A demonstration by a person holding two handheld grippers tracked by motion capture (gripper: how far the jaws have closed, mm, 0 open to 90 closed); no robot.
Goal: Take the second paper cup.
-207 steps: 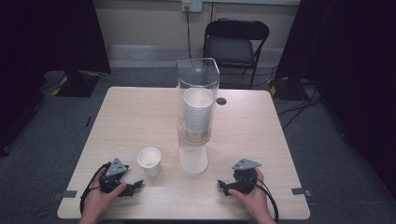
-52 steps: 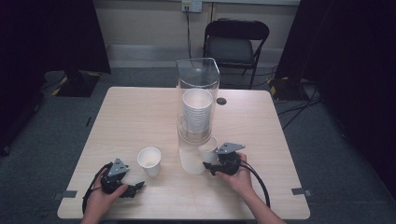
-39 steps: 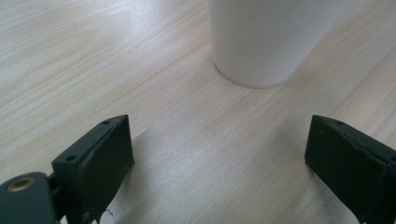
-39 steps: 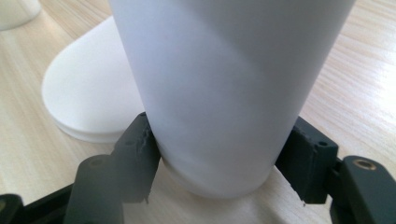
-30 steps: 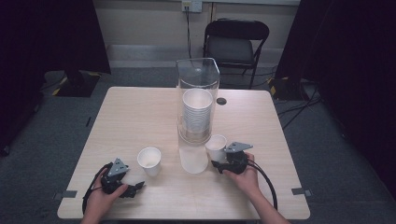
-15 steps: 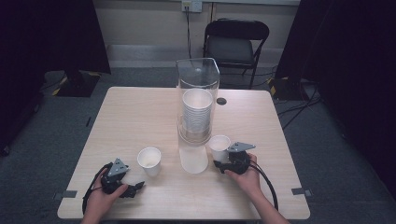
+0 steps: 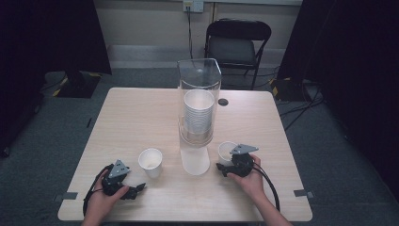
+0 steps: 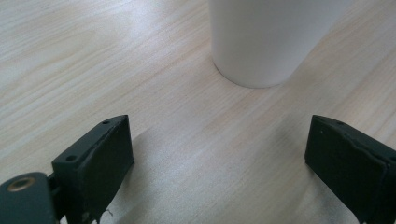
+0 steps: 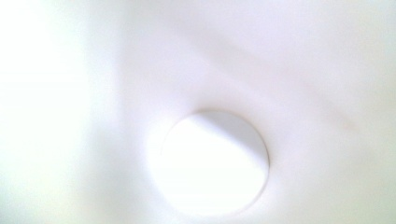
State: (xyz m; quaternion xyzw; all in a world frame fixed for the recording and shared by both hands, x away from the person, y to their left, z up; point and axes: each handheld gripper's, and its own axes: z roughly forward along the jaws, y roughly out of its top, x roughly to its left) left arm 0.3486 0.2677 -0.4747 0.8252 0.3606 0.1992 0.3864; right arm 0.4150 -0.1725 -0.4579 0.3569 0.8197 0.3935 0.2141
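No text, label, brand, number or sign is showing legibly on anything here.

White paper cup (image 7: 227, 151) showing just beside the black right gripper (image 7: 225, 167), another white cup (image 7: 150, 161) near the black left gripper (image 7: 136, 190), pale woodgrain table (image 7: 131, 117) lying beneath.

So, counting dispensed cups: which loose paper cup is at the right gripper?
The cup right of the dispenser, the right-hand cup at the right gripper; the left-hand cup stands apart.
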